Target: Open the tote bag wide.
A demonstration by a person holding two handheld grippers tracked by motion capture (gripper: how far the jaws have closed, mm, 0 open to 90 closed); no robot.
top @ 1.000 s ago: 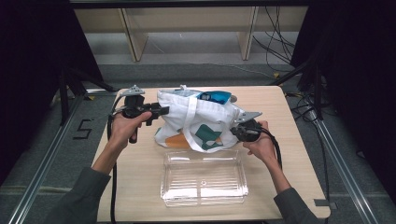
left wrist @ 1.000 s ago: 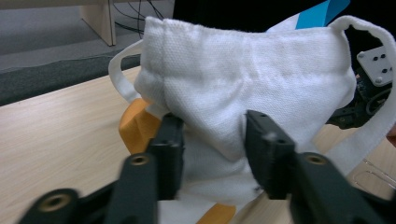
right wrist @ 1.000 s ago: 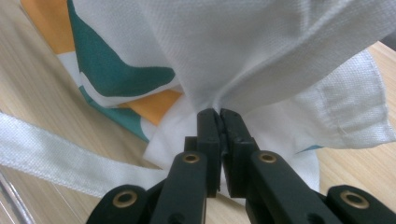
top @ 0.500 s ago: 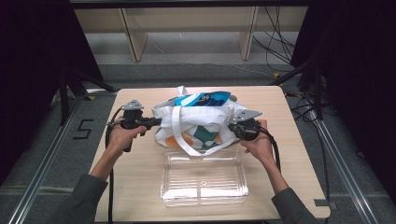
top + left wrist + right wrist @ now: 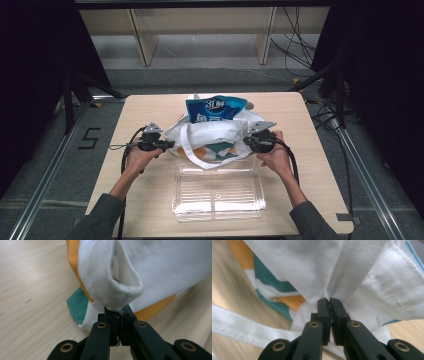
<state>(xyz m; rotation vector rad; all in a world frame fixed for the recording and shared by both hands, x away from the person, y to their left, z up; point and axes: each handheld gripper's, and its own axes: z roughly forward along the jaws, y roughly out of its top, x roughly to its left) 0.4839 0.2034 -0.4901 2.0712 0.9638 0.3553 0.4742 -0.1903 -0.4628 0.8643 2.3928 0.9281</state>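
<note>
A white cloth bag (image 5: pixel 212 135) with orange and teal print lies on the wooden table (image 5: pixel 150 105), and a blue packet (image 5: pixel 216 109) sticks out of its top. My left gripper (image 5: pixel 165 145) is shut on a bunched fold of the bag's left edge. In the left gripper view the jaws (image 5: pixel 117 311) pinch white fabric (image 5: pixel 160 270). My right gripper (image 5: pixel 248 141) is shut on the bag's right edge. In the right gripper view the cloth (image 5: pixel 312 265) gathers into the shut jaws (image 5: pixel 329 301). A white strap (image 5: pixel 237 322) runs past them on the left.
A clear plastic container (image 5: pixel 218 192) with a divider sits open just in front of the bag, between the person's forearms. Wooden shelving (image 5: pixel 145 40) stands beyond the table's far edge. Cables trail from both grippers.
My left gripper has come down toward the table with the bag's left edge. The bag has sunk and flattened, and the blue packet now stands out at its top. The right gripper stayed put.
</note>
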